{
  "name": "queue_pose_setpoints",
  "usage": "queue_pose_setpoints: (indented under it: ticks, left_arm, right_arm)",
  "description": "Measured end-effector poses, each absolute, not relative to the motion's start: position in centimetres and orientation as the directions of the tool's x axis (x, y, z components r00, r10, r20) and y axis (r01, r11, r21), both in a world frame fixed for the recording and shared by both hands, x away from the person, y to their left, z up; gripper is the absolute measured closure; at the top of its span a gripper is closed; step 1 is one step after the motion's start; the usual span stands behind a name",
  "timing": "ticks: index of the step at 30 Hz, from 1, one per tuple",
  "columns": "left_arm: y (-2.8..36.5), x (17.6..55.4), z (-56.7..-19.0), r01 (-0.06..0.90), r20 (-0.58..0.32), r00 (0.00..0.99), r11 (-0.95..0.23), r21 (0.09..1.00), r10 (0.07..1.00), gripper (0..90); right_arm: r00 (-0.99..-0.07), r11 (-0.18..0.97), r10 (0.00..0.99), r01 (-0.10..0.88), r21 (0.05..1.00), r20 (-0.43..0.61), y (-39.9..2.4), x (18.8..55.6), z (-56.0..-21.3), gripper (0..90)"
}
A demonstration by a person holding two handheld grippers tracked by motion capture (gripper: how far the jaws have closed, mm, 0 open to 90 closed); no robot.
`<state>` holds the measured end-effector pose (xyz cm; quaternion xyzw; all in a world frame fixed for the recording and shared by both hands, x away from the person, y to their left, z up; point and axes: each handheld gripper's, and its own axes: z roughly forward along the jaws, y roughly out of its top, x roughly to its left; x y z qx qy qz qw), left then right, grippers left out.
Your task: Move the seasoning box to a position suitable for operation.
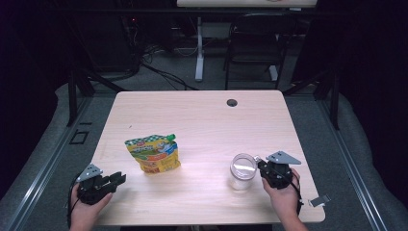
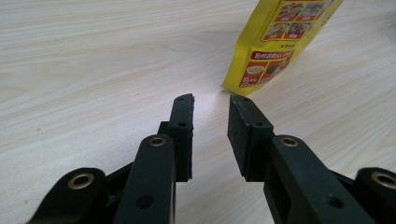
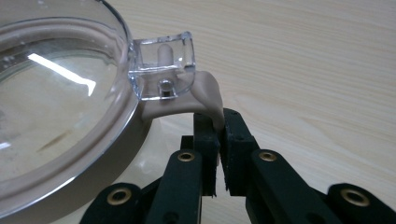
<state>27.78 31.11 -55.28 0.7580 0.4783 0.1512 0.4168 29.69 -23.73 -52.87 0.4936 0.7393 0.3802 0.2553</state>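
**Right gripper on jar tab, pouch untouched**

While the left gripper (image 1: 117, 179) sits idle near the table's near-left corner, the high view shows the right gripper (image 1: 260, 166) against the rim of a clear round plastic jar with a see-through lid (image 1: 243, 171), standing upright on the pale wood-grain table (image 1: 202, 120) toward the near right. A yellow stand-up food pouch with a green spout cap (image 1: 153, 153) stands left of centre, well apart from the jar and just ahead of the left gripper

Left gripper view: jaws stand partly open with nothing between them, bare tabletop in the gap; the pouch's lower corner (image 2: 261, 65) is ahead and to the right, not touched

Right gripper view: jaws pinched narrow on the beige soft tab (image 3: 205, 95) that hangs off the jar's lid collar, under the clear hinge clasp (image 3: 163, 65). Lid looks seated, still closed as far as I can tell

Progress, my read: early. Tab is gripped; opening the lid is left, and the pouch has not been picked up; what goes in the jar can't be told
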Motion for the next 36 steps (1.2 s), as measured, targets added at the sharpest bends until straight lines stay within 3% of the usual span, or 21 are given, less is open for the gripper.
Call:
queue_pose_setpoints:
  ticks: [13,36]
  left_arm:
    - [30.9,27.8,-55.3,0.599,-0.169,0.507,-0.205,0.774,0.845,71.6]
    - [30.9,27.8,-55.4,0.598,-0.162,0.509,-0.212,0.773,0.846,70.8]
  right_arm:
    - [-0.427,0.273,0.904,0.524,0.807,-0.028,-20.1,28.5,-54.2,85.7]
    - [-0.431,0.259,0.902,0.539,0.802,-0.002,-19.4,28.7,-54.8,84.8]
